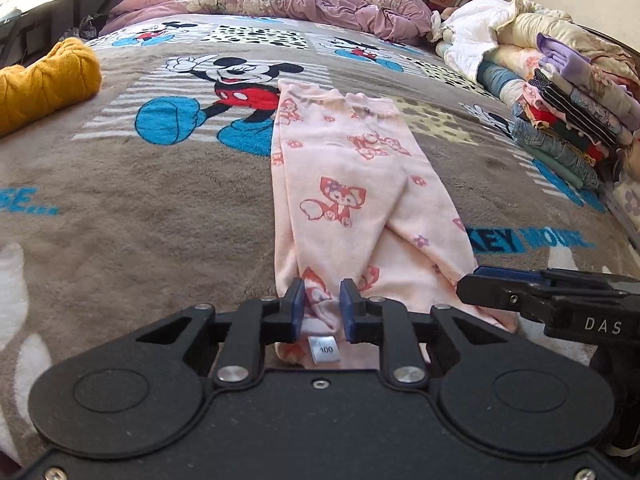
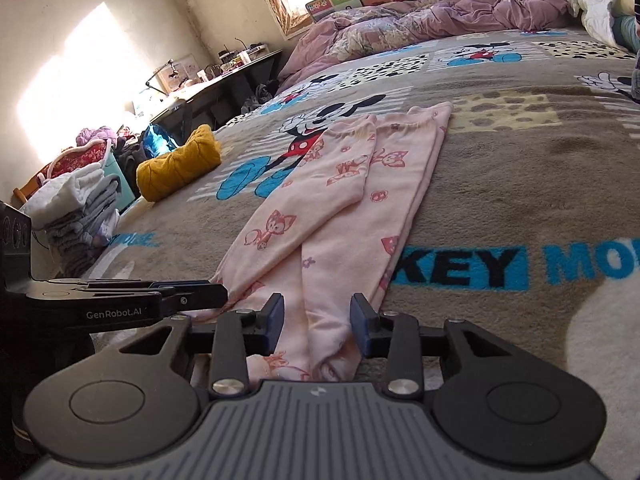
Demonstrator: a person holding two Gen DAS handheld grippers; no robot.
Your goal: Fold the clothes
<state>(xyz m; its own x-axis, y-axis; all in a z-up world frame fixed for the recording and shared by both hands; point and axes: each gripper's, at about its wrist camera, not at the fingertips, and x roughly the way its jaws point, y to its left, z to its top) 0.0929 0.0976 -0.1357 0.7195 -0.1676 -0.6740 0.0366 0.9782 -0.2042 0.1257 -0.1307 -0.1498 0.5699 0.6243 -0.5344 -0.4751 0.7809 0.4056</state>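
Note:
A pink child's top [image 1: 352, 184] with red fox prints lies lengthwise on the Mickey Mouse blanket [image 1: 160, 208], its sleeves folded in over the body. It also shows in the right wrist view [image 2: 360, 208]. My left gripper [image 1: 322, 306] is open, its blue pads either side of the near left edge by the size tag, not pressing the cloth. My right gripper [image 2: 318, 320] is open, its jaws standing either side of the near right edge. Each gripper shows in the other's view, the right one [image 1: 472, 286] beside the cloth and the left one [image 2: 216, 292] too.
A yellow knitted garment [image 1: 44, 80] lies at the left. A stack of folded clothes [image 1: 568, 120] stands at the right edge of the bed. A crumpled purple duvet [image 1: 280, 0] lies at the far end. Piled clothes [image 2: 80, 208] and a desk [image 2: 224, 76] stand beside the bed.

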